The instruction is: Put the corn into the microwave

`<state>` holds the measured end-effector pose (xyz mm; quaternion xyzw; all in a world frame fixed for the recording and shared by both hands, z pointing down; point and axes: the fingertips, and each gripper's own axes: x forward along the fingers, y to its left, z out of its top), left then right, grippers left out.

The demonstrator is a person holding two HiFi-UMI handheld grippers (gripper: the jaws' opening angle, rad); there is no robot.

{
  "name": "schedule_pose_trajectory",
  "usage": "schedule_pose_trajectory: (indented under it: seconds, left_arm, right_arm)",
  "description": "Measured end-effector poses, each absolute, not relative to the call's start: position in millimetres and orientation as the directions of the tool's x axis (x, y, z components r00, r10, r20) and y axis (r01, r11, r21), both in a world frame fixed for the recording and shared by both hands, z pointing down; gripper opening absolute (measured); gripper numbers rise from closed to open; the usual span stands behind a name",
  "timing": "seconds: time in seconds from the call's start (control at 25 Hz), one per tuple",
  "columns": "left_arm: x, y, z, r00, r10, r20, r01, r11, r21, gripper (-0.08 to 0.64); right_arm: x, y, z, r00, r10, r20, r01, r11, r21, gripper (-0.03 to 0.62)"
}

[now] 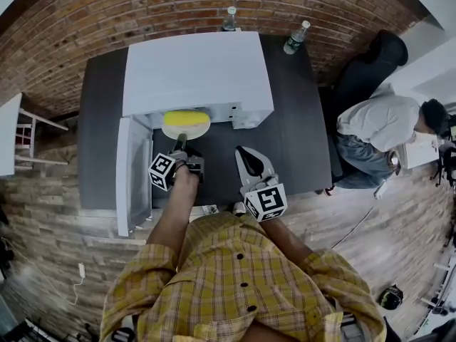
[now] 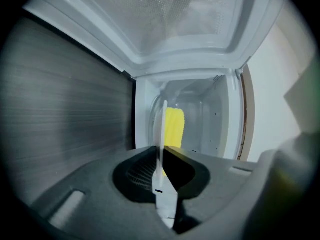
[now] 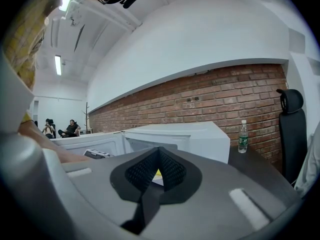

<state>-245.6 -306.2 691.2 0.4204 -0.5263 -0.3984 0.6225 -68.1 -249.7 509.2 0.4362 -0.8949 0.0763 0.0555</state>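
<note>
A white microwave (image 1: 196,70) stands on the dark table (image 1: 299,134) with its door (image 1: 132,173) swung open to the left. A white plate (image 1: 185,125) with the yellow corn (image 1: 184,117) on it sits in the mouth of the microwave. My left gripper (image 1: 181,142) is shut on the plate's near rim. In the left gripper view the rim (image 2: 162,134) runs edge-on between the pads, with the corn (image 2: 174,126) and the cavity (image 2: 210,109) beyond. My right gripper (image 1: 244,155) hovers over the table's front part, shut and holding nothing.
Two water bottles (image 1: 229,18) (image 1: 296,38) stand at the table's back edge by the brick wall. A black chair (image 1: 370,66) and a seated person (image 1: 385,130) are to the right. The open door walls off the left side of the opening.
</note>
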Motion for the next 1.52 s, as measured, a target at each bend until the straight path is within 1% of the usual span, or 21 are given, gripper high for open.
schedule_pose_trajectory:
  seconds: [0.68, 0.96, 1.52]
  left_arm:
    - [-249, -341, 712, 0.134, -0.931, 0.34, 0.061, 0.351, 0.935, 0.034]
    - [-250, -349, 717, 0.13, -0.928, 0.348, 0.091, 0.361, 0.928, 0.027]
    - [-252, -361, 722, 0.125, -0.92, 0.372, 0.111, 0.386, 0.916, 0.026]
  right_arm:
    - [-77, -264, 515, -0.616, -0.767, 0.183, -0.787, 0.609, -0.095, 0.0]
    - [-76, -268, 518, -0.611, -0.769, 0.189, -0.791, 0.605, -0.096, 0.0]
    - [-72, -273, 519, -0.605, -0.772, 0.193, -0.795, 0.597, -0.106, 0.0]
